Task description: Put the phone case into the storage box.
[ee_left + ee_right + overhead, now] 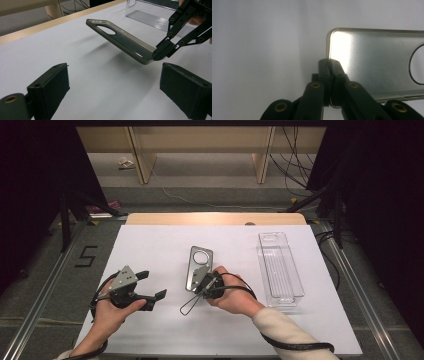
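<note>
1. High view: the right gripper (204, 285) has its fingers clenched on the near end of the grey see-through phone case with a round hole (198, 268), near the middle of the white bench (150, 245). The clear plastic tray (280, 267) sits to the right. The left gripper (145, 290) waits to the left, fingers spread apart.
2. Left gripper view: the case (120, 40) is tilted up off the bench, pinched at one corner.
3. Right gripper view: the fingers (329, 75) squeeze the case's edge. Lifting is the step now; next, I think, carry it carefully right to the tray.
</note>
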